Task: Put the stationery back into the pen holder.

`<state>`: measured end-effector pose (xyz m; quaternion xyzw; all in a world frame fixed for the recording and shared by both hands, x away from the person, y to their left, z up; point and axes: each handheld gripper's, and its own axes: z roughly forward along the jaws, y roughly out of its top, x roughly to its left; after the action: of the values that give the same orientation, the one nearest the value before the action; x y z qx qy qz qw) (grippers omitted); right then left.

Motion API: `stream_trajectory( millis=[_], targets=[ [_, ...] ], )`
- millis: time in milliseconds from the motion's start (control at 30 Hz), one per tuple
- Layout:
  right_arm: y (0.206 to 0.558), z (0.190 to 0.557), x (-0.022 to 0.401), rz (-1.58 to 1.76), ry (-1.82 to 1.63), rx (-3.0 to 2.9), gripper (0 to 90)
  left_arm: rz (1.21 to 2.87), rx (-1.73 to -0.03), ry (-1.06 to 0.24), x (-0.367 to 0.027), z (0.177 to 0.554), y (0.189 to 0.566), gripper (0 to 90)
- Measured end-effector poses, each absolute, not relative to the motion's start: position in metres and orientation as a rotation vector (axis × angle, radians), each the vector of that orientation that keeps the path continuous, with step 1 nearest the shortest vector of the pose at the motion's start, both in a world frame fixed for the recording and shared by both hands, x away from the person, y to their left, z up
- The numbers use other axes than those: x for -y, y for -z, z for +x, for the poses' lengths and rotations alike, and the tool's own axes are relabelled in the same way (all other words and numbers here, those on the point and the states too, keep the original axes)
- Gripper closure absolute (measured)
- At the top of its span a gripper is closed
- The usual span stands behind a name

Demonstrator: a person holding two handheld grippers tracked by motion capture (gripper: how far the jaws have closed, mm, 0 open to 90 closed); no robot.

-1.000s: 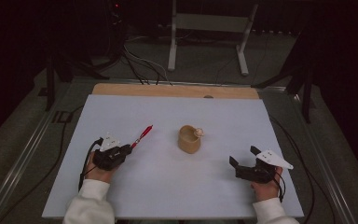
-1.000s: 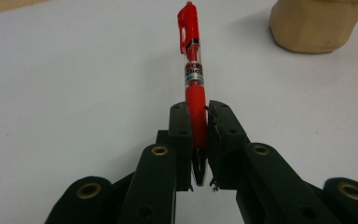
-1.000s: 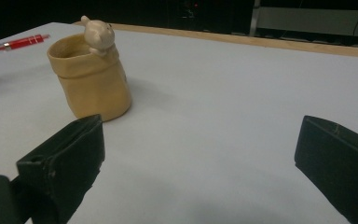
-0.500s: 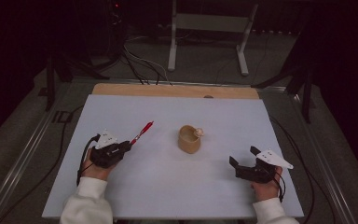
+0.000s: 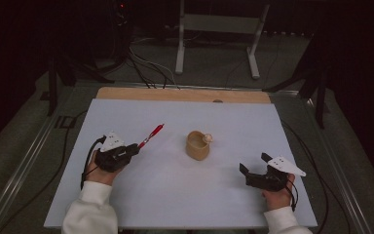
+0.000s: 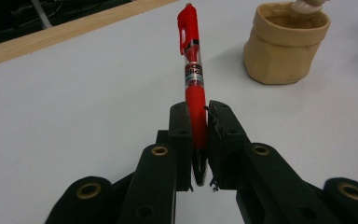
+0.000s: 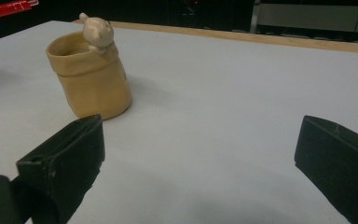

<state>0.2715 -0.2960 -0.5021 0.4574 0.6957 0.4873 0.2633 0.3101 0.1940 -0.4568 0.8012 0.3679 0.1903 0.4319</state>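
My left gripper (image 6: 199,140) has its 2 jaws clamped on the lower barrel of the red pen (image 6: 193,79), the pads pressing it from both sides, with the clip end projecting forward past the fingertips and the writing tip tucked back between the jaw bases. Compared with the high view of 1 second ago, the pen (image 5: 151,135) and the left gripper (image 5: 126,151) sit slightly higher in the picture and the pen casts no contact line on the white table (image 5: 141,195), which I read as the pen now lifted clear of the surface; the pick-up looks complete and the carry can begin. The tan pot (image 5: 197,145) with its small pale figure (image 5: 207,138) on the rim stands upright near the table's centre, well apart from the pen, and appears the likely destination. My left hand (image 5: 100,170) holds its gripper low, angled forward and toward the pot, sleeve entering from the bottom edge. My right gripper (image 7: 200,158) has its 2 jaws spread wide with nothing between them, resting low on the table and aimed at the pot (image 7: 91,77), which stands near but untouched; the right hand (image 5: 277,195) has not shifted across the 3 high views.
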Motion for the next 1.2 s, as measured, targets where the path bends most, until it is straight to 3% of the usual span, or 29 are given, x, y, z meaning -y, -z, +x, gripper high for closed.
stream_trajectory(
  millis=[1200],
  targets=[
    [0.503,0.273,0.296,1.254,-1.298,-1.885,2.1,2.057,-0.747,-0.433,-0.16,0.318,0.429,81.3]
  ],
)
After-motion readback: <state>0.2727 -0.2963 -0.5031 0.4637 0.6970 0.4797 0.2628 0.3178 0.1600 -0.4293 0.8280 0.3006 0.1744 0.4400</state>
